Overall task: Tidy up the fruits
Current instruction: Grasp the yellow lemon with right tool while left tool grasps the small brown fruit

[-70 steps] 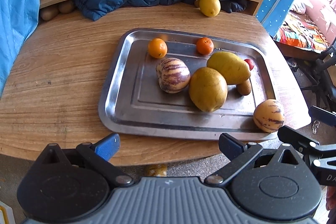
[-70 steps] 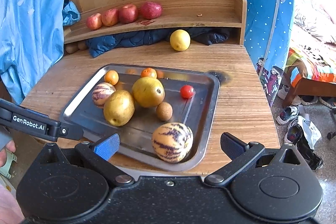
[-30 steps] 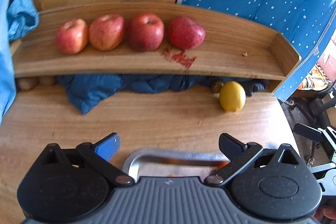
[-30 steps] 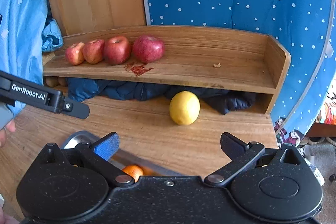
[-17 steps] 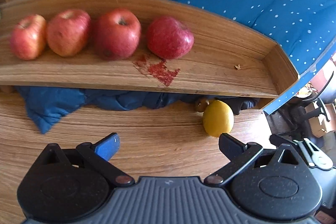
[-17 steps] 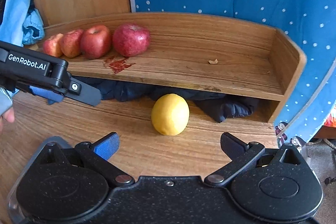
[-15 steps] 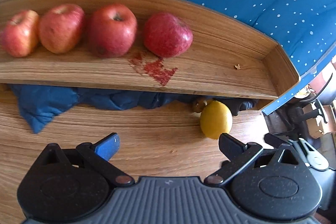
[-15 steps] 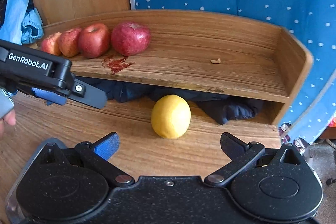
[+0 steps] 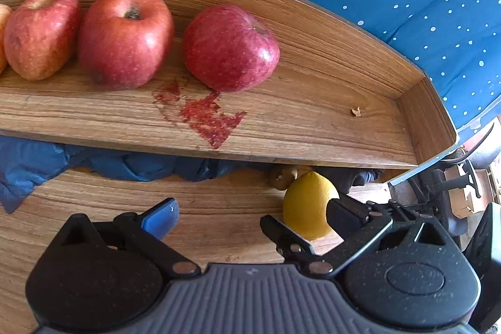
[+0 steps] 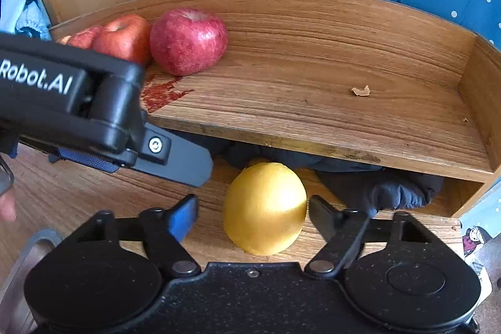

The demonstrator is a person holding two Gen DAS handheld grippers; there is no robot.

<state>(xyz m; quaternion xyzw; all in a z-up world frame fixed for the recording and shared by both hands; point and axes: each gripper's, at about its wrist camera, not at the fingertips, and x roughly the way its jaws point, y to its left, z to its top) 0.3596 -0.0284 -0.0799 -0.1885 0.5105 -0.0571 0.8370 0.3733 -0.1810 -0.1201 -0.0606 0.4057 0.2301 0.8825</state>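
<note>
Since 0.5 s earlier, the right hand-held gripper (image 10: 252, 219) had closed in, released fingers bracketing the lemon (image 10: 264, 208), seemingly untouched; next, clench and lift.

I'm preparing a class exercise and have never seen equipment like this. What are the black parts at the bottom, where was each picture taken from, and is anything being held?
A person holds one tool in each hand, each with a camera looking along its two fingers. The left tongs are open and empty. The right tongs are open around a yellow lemon on the wooden table, not yet gripping it. Red apples sit on the wooden shelf above, over dark blue cloth.
</note>
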